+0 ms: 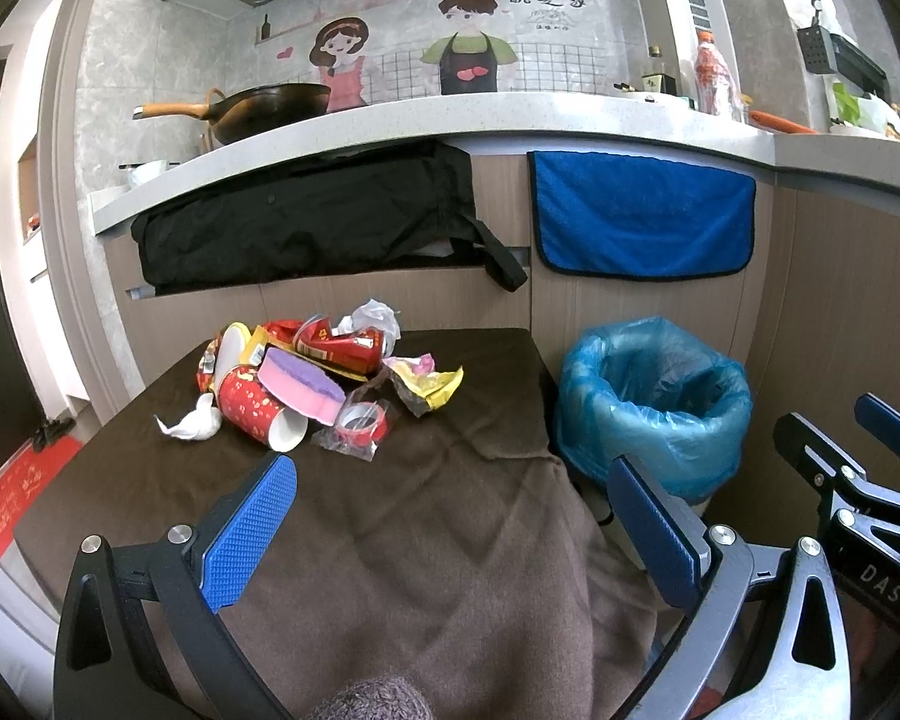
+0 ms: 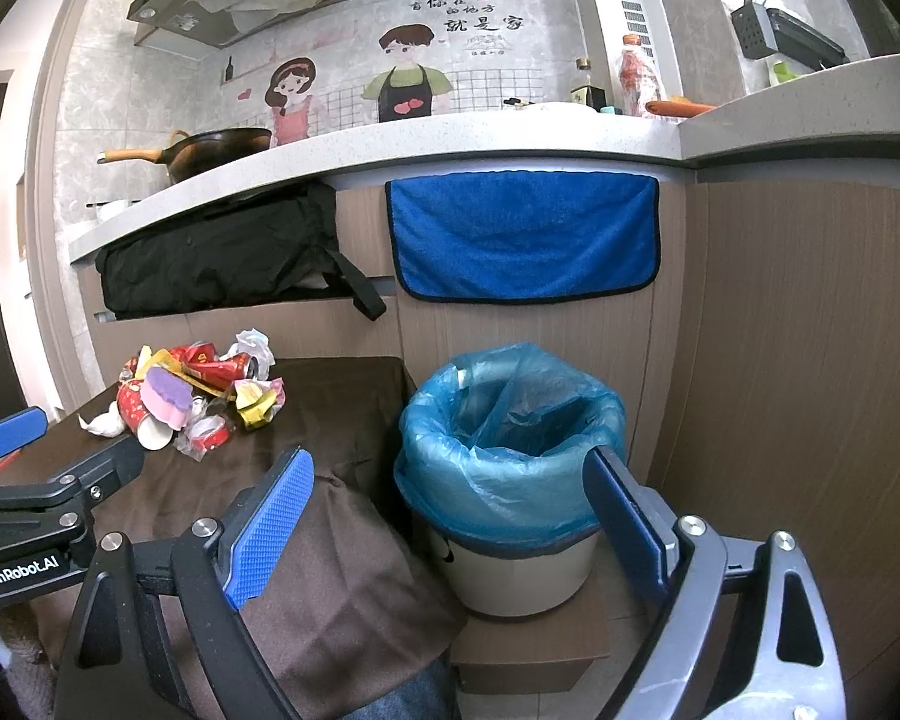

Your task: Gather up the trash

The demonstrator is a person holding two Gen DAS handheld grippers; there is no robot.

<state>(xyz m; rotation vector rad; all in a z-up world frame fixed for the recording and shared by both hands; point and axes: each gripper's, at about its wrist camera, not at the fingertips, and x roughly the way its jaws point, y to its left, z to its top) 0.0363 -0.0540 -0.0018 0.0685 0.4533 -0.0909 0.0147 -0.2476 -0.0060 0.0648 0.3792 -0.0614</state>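
Trash pile (image 1: 306,384) is sitting uncollected on the table (image 1: 450,480); lined bin (image 2: 510,420) is looking empty. Left gripper (image 1: 450,531) and right gripper (image 2: 450,525) fingers are gaping wide, holding nothing.

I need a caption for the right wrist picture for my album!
Open right claw hovers before the blue-lined trash bin, with a trash pile waiting on the brown-covered table.

The left gripper (image 1: 450,531) hovers with jaws wide apart and empty above a brown cloth (image 1: 390,510). Beyond it lies a trash pile (image 1: 312,384): a red cup (image 1: 258,414), a purple-pink sponge (image 1: 300,390), a tissue (image 1: 189,423), wrappers (image 1: 429,387). A blue-lined bin (image 1: 654,396) stands beside the cloth. The right gripper (image 1: 858,468) shows at the right edge.
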